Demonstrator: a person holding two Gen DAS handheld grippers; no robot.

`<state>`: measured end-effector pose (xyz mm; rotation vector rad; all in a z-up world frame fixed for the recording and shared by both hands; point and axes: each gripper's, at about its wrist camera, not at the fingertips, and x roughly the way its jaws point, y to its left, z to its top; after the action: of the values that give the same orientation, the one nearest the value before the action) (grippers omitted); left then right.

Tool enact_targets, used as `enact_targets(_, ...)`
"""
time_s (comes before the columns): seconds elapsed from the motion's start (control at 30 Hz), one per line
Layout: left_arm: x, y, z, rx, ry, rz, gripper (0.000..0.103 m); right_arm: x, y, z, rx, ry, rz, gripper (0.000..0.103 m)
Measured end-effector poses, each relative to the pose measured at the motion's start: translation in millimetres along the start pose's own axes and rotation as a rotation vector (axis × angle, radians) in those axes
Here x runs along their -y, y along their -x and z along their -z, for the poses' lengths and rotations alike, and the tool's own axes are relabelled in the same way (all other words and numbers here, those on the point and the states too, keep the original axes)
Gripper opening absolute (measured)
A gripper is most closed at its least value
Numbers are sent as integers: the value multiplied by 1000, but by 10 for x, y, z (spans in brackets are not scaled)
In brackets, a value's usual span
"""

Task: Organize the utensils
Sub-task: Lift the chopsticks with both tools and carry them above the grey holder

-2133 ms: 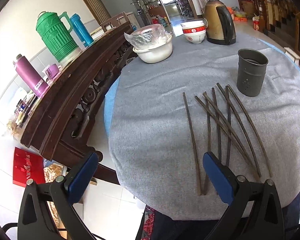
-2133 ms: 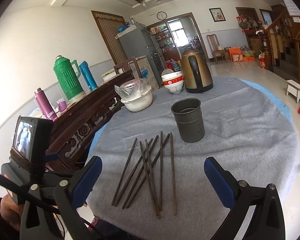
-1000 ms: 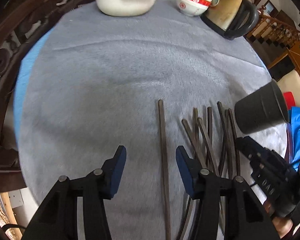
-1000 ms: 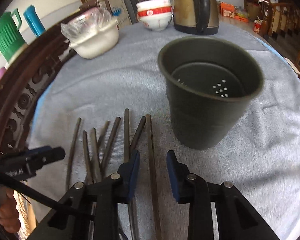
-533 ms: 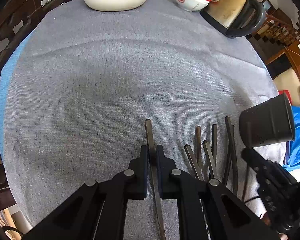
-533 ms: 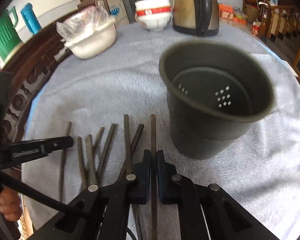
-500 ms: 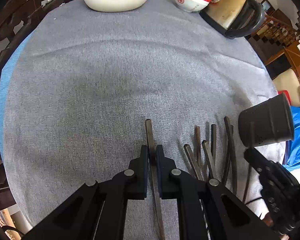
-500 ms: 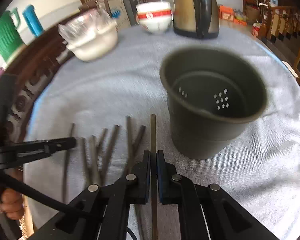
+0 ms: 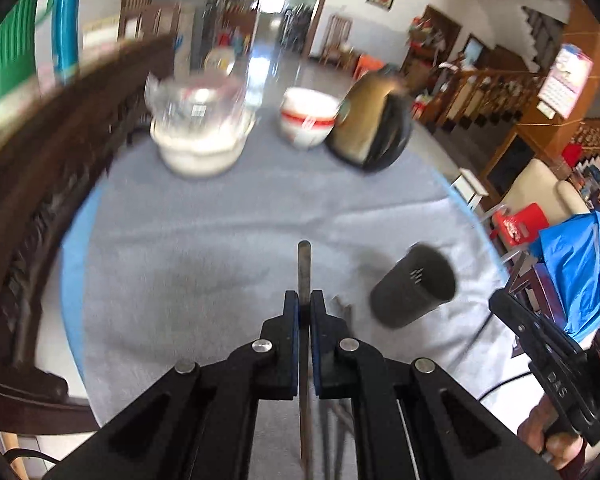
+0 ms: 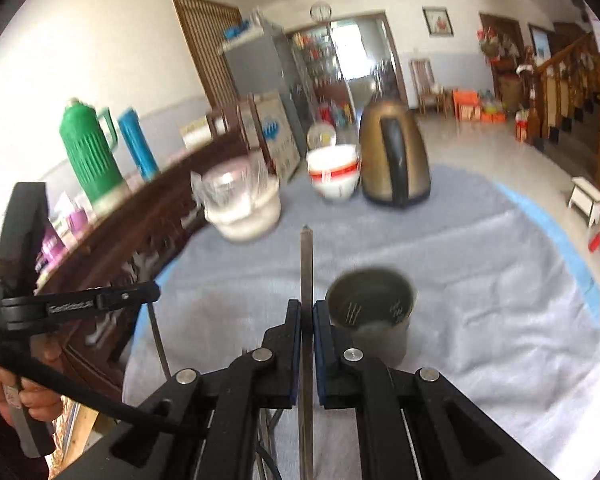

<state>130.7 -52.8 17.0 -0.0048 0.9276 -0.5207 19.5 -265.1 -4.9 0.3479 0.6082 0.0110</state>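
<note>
Left claw (image 9: 304,304) clamped on one chopstick (image 9: 304,264), right claw (image 10: 307,314) clamped on another chopstick (image 10: 306,264), dark holder (image 10: 370,312) upright on bench (image 10: 480,280).

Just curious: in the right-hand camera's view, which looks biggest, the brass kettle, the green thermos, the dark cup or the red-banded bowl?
1. Kettle
2. Green thermos, close to the kettle; it stands farther off
3. Dark cup, nearest the camera
4. Red-banded bowl

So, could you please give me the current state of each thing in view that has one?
left gripper: shut on a chopstick
right gripper: shut on a second chopstick
utensil holder: upright, nothing visible inside
white bowl: covered with clear plastic
kettle: upright, lid closed
</note>
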Motion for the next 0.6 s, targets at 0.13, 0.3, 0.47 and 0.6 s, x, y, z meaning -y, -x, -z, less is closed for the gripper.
enact_targets(0.13,220,325,-141,79,-28,30,5,57,230,-169,74,-22,-3,6)
enact_targets(0.3,493,542,-409,162,-52,49,5,134,395,-431,160,-62,2,6)
enact_targets(0.47,771,702,-721,271,-50,63,5,176,604,-675,257,-73,41,6)
enact_targets(0.6,996,668,-920,369,-44,70,5,240,737,-846,334,-87,80,6)
